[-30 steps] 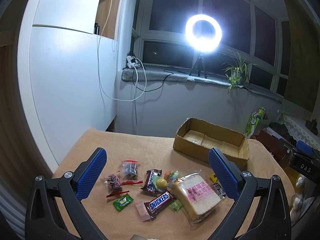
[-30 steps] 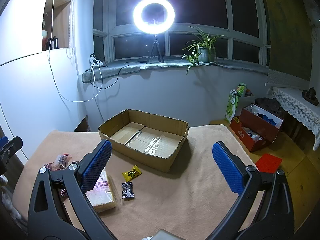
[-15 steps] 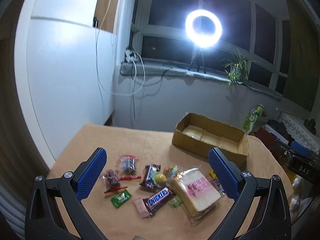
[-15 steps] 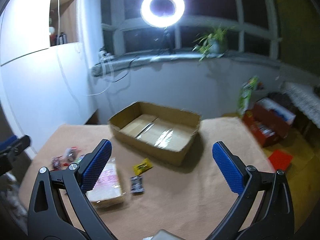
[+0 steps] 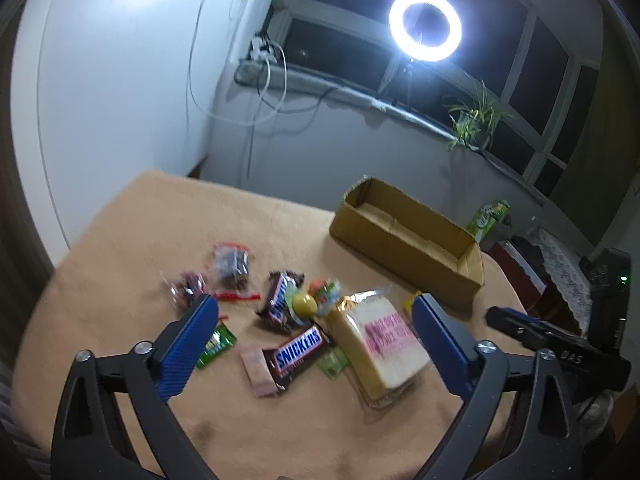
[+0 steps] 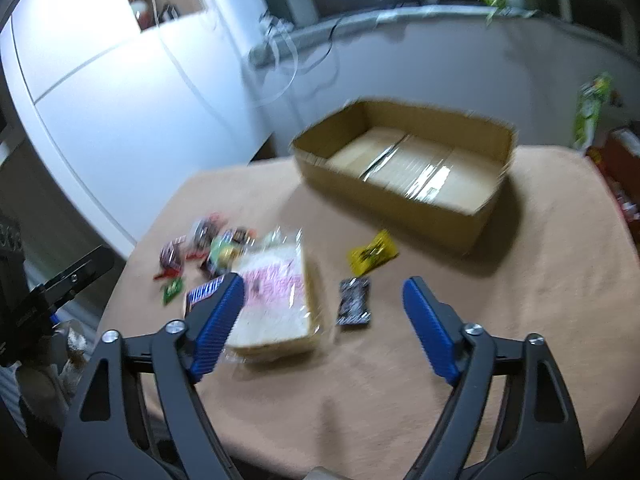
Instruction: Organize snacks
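Right wrist view: the cardboard box (image 6: 404, 172) sits at the table's far side, only tape visible on its floor. Bread pack (image 6: 276, 300), black packet (image 6: 354, 300) and yellow packet (image 6: 372, 256) lie before it; bare cloth (image 6: 540, 280) extends rightward. Right gripper (image 6: 322, 320) spread, holding nothing. Left wrist view: left gripper (image 5: 316, 340) spread above the Snickers bar (image 5: 300, 348) among clustered snacks.
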A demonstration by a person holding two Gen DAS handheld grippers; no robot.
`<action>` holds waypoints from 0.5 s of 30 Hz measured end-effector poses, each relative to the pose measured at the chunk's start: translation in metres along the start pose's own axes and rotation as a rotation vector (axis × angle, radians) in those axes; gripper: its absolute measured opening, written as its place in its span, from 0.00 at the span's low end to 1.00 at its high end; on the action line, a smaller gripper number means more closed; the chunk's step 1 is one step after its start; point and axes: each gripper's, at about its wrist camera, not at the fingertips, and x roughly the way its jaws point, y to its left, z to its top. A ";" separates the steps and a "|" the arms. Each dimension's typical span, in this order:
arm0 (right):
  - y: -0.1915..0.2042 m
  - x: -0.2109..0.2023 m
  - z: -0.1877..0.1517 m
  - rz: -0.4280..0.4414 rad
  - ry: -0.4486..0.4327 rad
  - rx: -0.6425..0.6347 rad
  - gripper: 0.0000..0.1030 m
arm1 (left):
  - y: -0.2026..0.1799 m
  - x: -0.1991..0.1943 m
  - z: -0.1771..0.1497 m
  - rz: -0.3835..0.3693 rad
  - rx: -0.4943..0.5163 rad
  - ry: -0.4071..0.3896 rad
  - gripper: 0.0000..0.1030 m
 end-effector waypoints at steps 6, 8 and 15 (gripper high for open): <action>0.005 0.026 0.000 0.028 0.083 -0.040 0.71 | 0.000 0.021 -0.017 -0.116 -0.063 0.116 0.82; 0.007 0.035 0.000 0.047 0.114 -0.052 0.70 | -0.006 0.030 -0.024 -0.142 -0.065 0.151 0.82; -0.004 0.062 0.001 0.111 0.190 -0.013 0.55 | -0.025 0.053 -0.045 -0.173 -0.028 0.235 0.60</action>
